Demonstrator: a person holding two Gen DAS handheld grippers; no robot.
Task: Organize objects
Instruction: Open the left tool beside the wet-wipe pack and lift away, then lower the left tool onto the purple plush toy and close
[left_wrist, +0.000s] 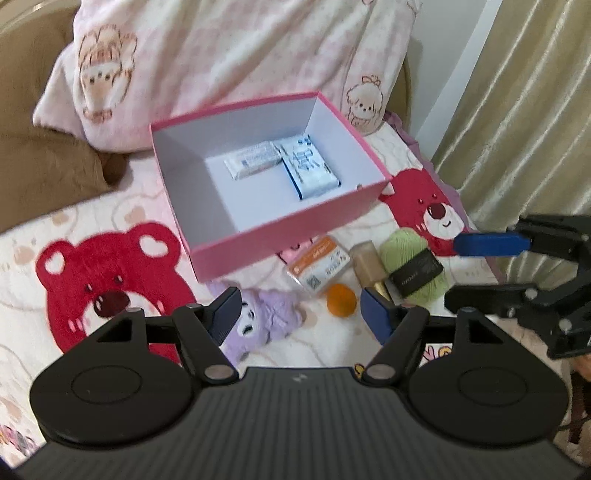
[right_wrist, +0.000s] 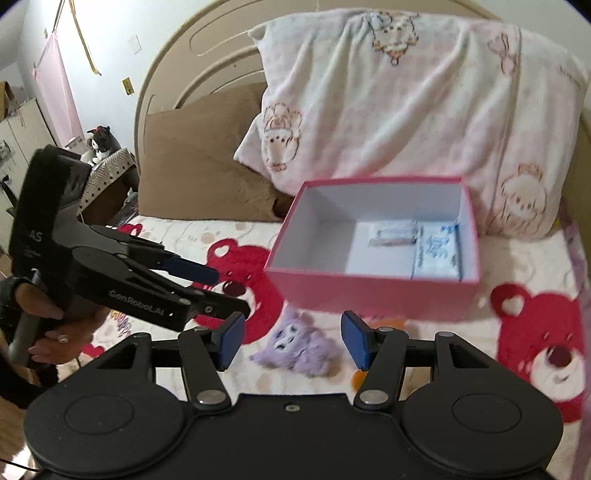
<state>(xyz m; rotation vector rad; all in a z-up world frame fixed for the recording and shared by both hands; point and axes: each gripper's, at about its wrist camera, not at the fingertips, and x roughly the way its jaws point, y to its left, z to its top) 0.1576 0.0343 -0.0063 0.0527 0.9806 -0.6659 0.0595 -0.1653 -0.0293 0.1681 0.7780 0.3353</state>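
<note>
Print on boxed packets (right_wrist: 415, 245) blurred beyond reading

Orange fruit (right_wrist: 358, 380) mostly hidden behind right gripper (right_wrist: 293, 341); bedspread (left_wrist: 29, 236) cut by frame edges.

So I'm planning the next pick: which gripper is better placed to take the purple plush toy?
Probably the left. The purple plush toy lies just beyond the open left gripper, beside one finger. The right gripper is open and frames it too, so it's close.

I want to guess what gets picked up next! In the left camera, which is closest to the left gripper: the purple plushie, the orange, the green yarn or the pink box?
1. Purple plushie: right at the left gripper, between its open jaws.
2. Orange: just past it, toward the right finger.
3. Green yarn: farther right. The near edge of the pink box looks about as far, too close to call.
</note>
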